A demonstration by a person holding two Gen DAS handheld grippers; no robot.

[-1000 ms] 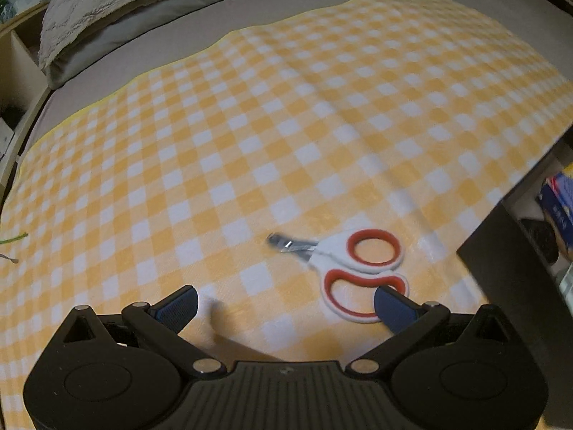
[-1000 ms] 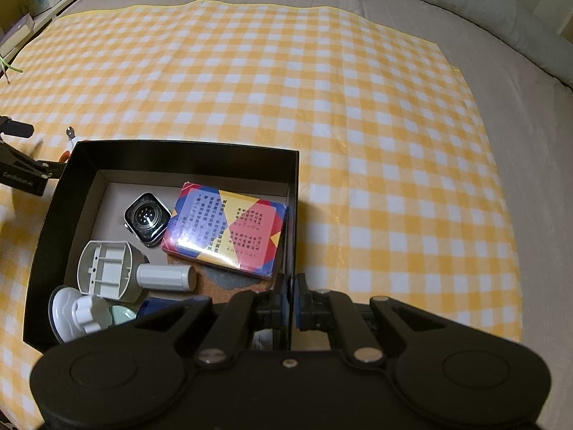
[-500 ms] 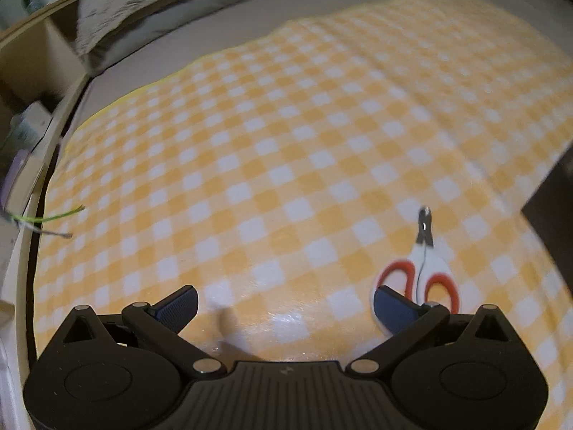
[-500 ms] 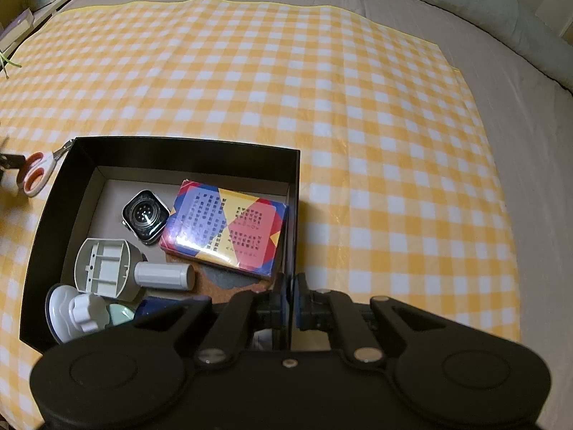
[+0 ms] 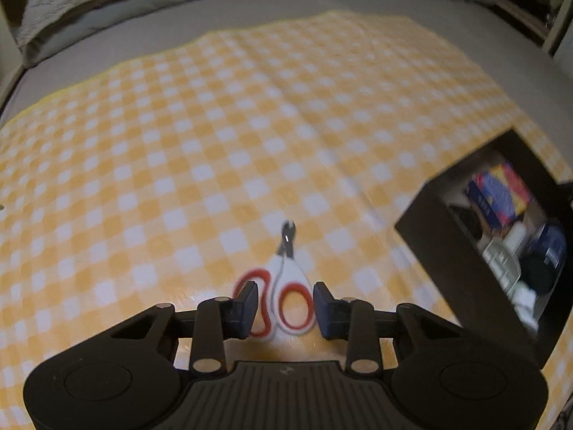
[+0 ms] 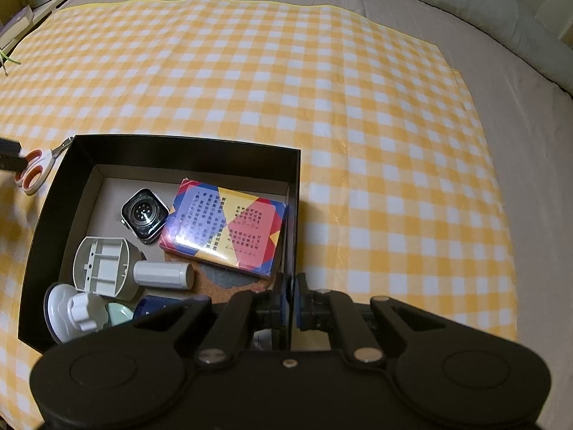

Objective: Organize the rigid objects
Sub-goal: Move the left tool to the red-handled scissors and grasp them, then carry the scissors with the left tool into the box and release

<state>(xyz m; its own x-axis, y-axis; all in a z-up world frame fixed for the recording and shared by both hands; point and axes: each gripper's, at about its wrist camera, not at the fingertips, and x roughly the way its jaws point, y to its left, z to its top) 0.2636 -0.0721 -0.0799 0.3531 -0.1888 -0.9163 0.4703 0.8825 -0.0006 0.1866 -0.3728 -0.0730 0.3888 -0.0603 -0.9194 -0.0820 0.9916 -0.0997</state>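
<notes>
Small scissors (image 5: 286, 286) with red-and-white handles lie on the yellow checked cloth, blades shut and pointing away. My left gripper (image 5: 285, 306) has its jaws closing on them, a pad against each handle ring. In the right wrist view the scissors (image 6: 34, 172) sit just off the far-left corner of the black box (image 6: 179, 141), with a left fingertip (image 6: 9, 154) beside them. My right gripper (image 6: 292, 308) is shut on the box's right wall. The box (image 5: 447, 243) also shows at the right of the left wrist view.
Inside the box lie a watch body (image 6: 145, 215), a colourful card pack (image 6: 225, 225), a white plastic base (image 6: 102, 268), a white cylinder (image 6: 163, 275) and a white knob (image 6: 84, 313). Grey bedding (image 6: 501, 114) surrounds the cloth; pillows (image 5: 107, 7) lie at the far edge.
My left gripper swung over the scissors and went from wide open to closed on their handles. The box has come into the left view. The right gripper has kept still.
</notes>
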